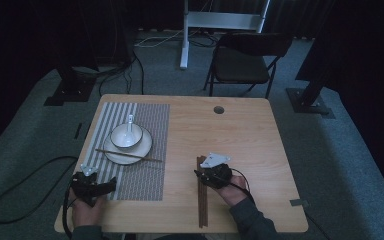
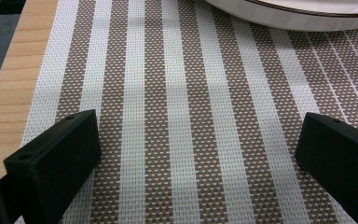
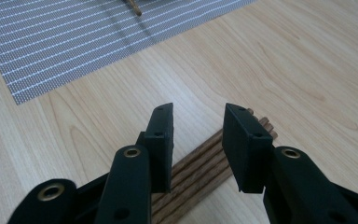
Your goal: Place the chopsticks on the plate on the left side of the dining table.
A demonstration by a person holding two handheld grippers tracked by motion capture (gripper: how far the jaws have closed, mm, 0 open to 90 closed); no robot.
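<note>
Chopsticks are the thing here, a brown bundle lying flat on the wooden counter, over on its right half near the front edge. Going from the left: the left gripper hovers over the striped placemat, jaws wide apart with nothing between them. Just beyond it on the mat there's a plate with a white bowl, a spoon in it and one chopstick laid across. Right gripper sits over the bundle's far end, jaws partly apart, straddling the sticks, not pinching them.
</note>
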